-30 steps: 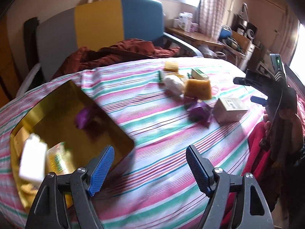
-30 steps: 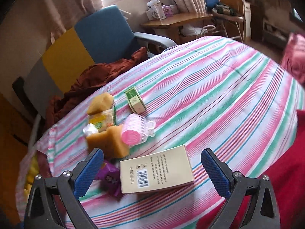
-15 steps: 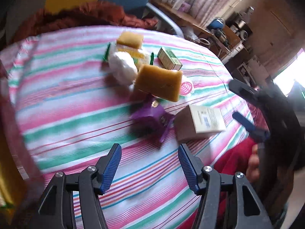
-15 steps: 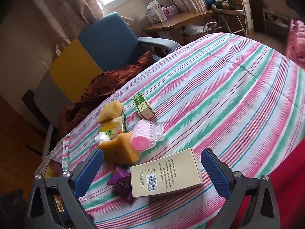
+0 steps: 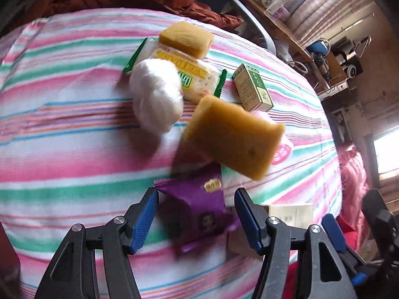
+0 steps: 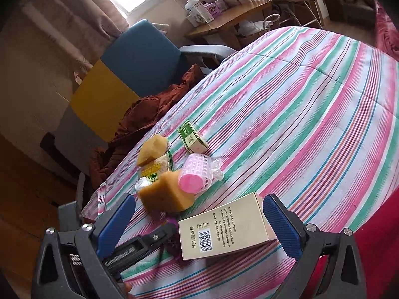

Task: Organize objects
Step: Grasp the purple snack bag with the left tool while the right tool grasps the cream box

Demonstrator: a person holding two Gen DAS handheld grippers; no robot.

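On the striped cloth [image 5: 62,129] lies a pile: a purple snack packet [image 5: 194,209], a big yellow sponge [image 5: 234,139], a white cotton wad [image 5: 157,97], a cracker packet [image 5: 192,72], a small sponge [image 5: 185,38] and a green box [image 5: 251,91]. My left gripper [image 5: 195,196] points down over the purple packet. Its jaws are opening and the packet lies between them, with the pads apart from it. My right gripper [image 6: 199,201] stands open astride the beige box [image 6: 224,229]. A pink roller [image 6: 197,174] rests beside the big sponge [image 6: 167,191].
A blue, yellow and grey chair [image 6: 139,57] with a rust-red cloth [image 6: 149,114] on it stands behind the pile. A wooden desk [image 6: 229,17] with boxes is at the back. The striped surface [image 6: 299,99] stretches bare to the right.
My left gripper has swung away from the gold tray to the pile and come down over the purple packet, with its jaws narrower than before. The right gripper has hardly moved.
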